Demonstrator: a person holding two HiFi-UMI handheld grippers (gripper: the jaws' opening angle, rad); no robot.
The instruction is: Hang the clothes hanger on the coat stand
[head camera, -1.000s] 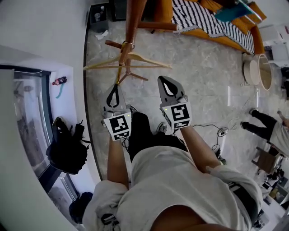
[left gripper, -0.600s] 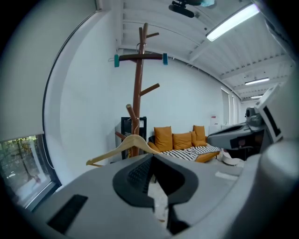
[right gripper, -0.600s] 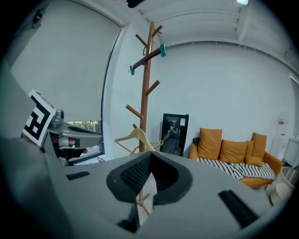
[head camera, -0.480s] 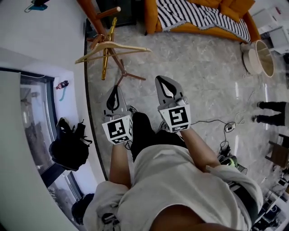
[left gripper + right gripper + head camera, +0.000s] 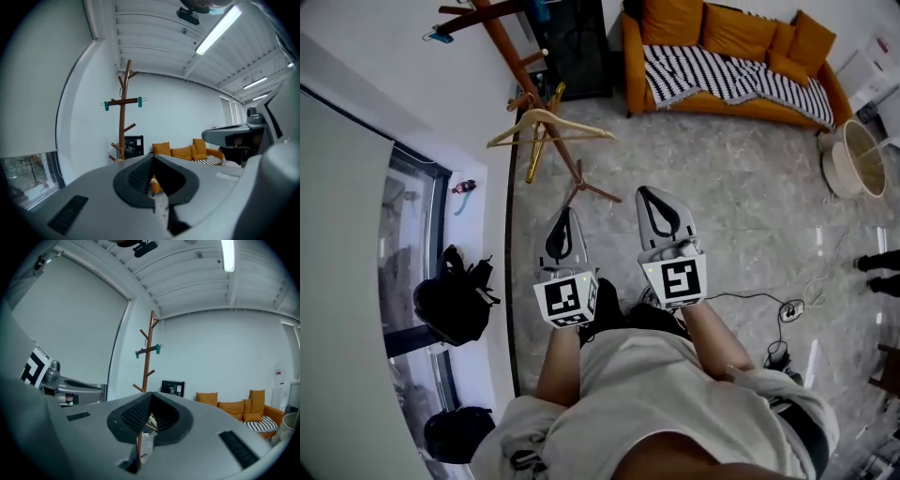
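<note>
Moved since the earlier frames: the coat stand [image 5: 504, 42] now sits farther off, at the upper left of the head view, with much more bare floor [image 5: 722, 187] between it and me. I take it that I have backed both hands away and lifted them.

The hanger [image 5: 572, 121] hangs on a low peg of the stand, clear of both tongs and roughly level. In my judgement the task is done and this is the withdrawal.

Both forearms reach forward side by side, marker cubes nearest my body. The left tongs [image 5: 565, 217] and right tongs [image 5: 652, 197] point about level toward the stand; each gripper view shows the stand ahead against the white wall. Both tongs are closed tip to tip with nothing between them.

No fault noted. I would only confirm the hook is seated.
</note>
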